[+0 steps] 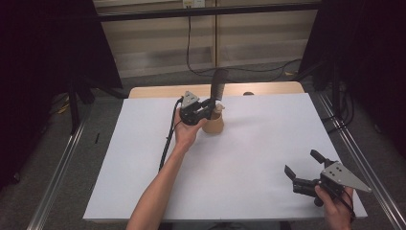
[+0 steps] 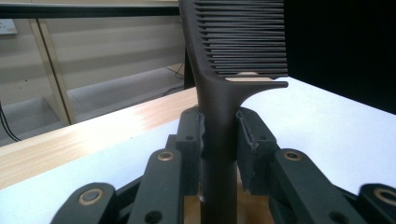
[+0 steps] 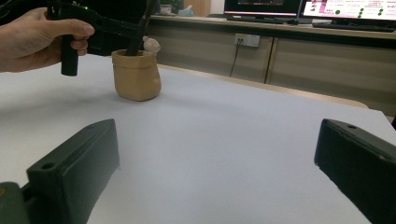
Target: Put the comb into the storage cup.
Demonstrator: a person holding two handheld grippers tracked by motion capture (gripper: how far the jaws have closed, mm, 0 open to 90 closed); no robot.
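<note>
One tan, bag-shaped pot [image 1: 213,125] is sitting on the white table [image 1: 249,158] near its far edge, with the lower end of one black plastic comb [image 1: 219,85] standing inside. Left gripper [image 1: 209,106] is clamping the comb's handle, teeth upright above. Right gripper [image 1: 300,165] is hovering wide apart, empty, well away.
</note>
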